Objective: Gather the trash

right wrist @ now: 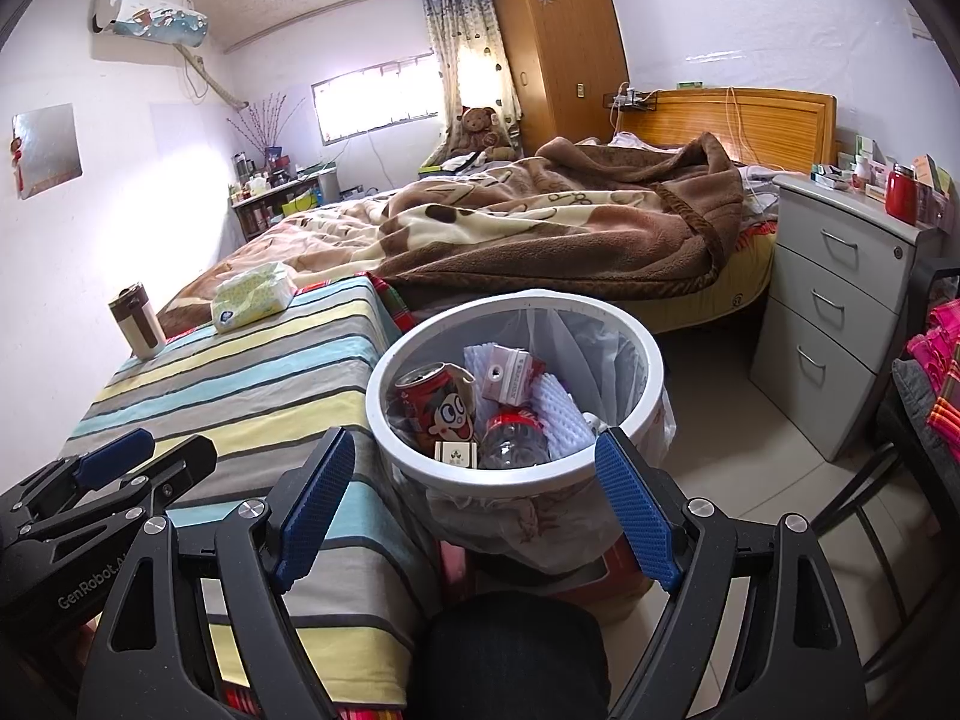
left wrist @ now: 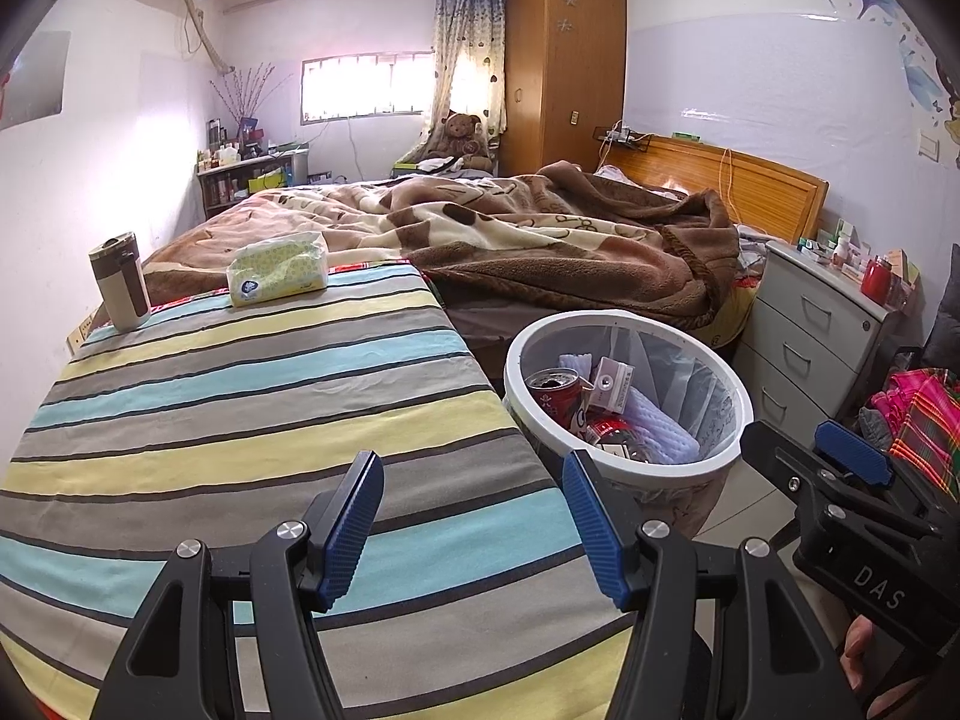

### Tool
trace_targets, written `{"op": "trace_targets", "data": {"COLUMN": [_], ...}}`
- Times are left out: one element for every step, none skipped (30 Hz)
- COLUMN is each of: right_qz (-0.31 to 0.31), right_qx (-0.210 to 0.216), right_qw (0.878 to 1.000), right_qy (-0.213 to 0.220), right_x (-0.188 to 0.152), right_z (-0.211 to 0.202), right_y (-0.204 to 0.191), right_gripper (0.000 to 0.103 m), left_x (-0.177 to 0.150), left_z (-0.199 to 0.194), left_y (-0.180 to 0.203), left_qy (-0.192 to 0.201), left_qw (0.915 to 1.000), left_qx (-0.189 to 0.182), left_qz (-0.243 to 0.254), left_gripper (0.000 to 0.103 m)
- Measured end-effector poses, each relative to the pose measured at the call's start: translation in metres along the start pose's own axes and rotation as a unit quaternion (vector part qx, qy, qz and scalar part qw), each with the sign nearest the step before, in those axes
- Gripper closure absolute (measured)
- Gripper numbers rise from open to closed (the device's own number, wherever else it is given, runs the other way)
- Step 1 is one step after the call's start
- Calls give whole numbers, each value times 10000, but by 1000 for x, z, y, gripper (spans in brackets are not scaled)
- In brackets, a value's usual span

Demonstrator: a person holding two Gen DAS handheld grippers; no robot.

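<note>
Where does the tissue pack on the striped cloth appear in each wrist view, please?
Left wrist: the tissue pack lies upper left, at the cloth's far edge.
Right wrist: the tissue pack lies left of centre, again at the far edge.
Shared landmark: the brown tumbler stands just left of it.

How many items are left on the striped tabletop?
2: a brown-and-cream tumbler at the far left corner, and a tissue pack to its right along the far edge. The near edge is hidden behind the grippers.
</note>
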State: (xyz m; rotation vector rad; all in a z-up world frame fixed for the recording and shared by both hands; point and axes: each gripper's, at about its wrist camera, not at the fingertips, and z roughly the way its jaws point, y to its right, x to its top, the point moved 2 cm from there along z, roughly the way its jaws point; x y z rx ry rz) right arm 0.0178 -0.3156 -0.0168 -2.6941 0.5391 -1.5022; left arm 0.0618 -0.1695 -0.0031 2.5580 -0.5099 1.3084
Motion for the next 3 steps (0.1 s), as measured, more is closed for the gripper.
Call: {"op": "trace_targets", "data": {"right_qz": [0,3,4], "right_qx": [1,-2,-3], "right_qw": [10000,10000,10000], "right_qy": [-3,-6,-2], "right_x": [0,0,0], "right_z": [0,0,0], "right_y": [1,1,1], "right_gripper": [19,19,19], "left_x": [0,-1,-1], "left_z": [0,0,1], "left_y": [0,0,1], "left_qy": [-4,-16,-22], "left_qw": [10000,10000,10000], "left_qx": [-12,-18,-7], "left_qz": [4,7,5], "left_gripper": [41,41,41]}}
